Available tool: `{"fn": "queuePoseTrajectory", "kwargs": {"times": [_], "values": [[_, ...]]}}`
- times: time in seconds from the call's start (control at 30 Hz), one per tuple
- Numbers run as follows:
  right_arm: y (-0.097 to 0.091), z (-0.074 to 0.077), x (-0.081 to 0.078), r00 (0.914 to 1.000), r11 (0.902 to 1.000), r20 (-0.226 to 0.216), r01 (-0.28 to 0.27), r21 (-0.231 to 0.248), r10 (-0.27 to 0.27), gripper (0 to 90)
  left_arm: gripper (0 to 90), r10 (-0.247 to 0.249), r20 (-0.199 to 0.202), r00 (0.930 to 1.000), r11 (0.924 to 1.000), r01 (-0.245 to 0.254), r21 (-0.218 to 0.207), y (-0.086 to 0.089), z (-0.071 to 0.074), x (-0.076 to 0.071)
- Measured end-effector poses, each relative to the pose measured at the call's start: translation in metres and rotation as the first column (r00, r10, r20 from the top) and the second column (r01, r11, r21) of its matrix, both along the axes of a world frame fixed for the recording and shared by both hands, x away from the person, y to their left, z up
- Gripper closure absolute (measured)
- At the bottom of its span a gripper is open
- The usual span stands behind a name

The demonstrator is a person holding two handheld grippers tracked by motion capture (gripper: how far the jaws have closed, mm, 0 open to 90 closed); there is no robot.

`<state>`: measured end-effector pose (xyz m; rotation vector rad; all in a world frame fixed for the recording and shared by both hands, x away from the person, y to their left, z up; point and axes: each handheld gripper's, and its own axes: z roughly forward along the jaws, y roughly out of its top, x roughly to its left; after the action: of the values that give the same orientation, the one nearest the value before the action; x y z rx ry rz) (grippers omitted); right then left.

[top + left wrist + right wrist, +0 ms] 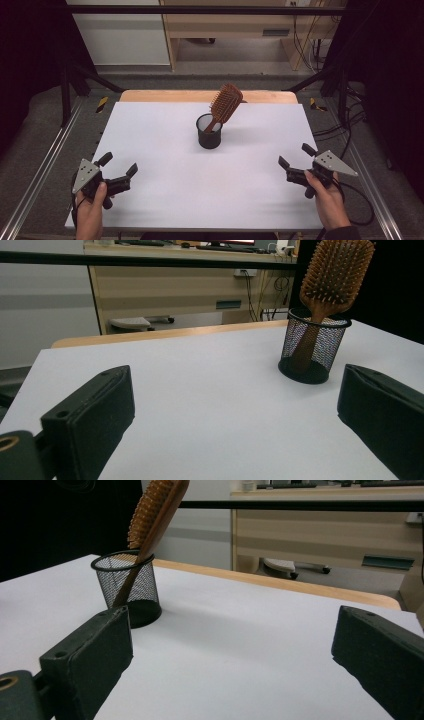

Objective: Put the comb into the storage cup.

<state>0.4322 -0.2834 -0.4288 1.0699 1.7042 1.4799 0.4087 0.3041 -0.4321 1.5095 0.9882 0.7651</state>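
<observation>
risk: hairbrush (224,103) leans out of light mesh cup (209,131); your left gripper (119,172) and right gripper (294,161), jaws wide and empty, could tip it by snagging the brush.

A white surface (150,150) lies over a wooden tabletop (150,96); beyond stand a pale wooden desk (225,22), cables (305,45) and a black frame bar (200,9).

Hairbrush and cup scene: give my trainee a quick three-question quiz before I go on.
1. True or false: the hairbrush lies flat on the table.
2. What holds the brush's handle?
   A. mesh cup
   B. left gripper
   C. right gripper
3. Fill in: both grippers' jaws are ____.

Key: 1 false, it leans in the cup. 2 A. 3 open.
</observation>
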Motion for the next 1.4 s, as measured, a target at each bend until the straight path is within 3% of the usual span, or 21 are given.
{"fn": "queuePoseTrajectory", "kwargs": {"times": [1.0,1.4], "values": [[0.019,-0.023,-0.008,0.9972,0.9973,-0.025,-0.071,-0.018,0.07,3.4,2.0,-0.017,0.001,0.9999,0.9997,0.017,0.015,-0.004,-0.001,-0.001],[0.028,-0.027,-0.006,0.9952,0.994,-0.023,-0.096,-0.054,0.095,3.4,2.0,-0.022,-0.002,0.9998,0.9996,0.022,0.02,-0.006,-0.002,-0.001]]}}
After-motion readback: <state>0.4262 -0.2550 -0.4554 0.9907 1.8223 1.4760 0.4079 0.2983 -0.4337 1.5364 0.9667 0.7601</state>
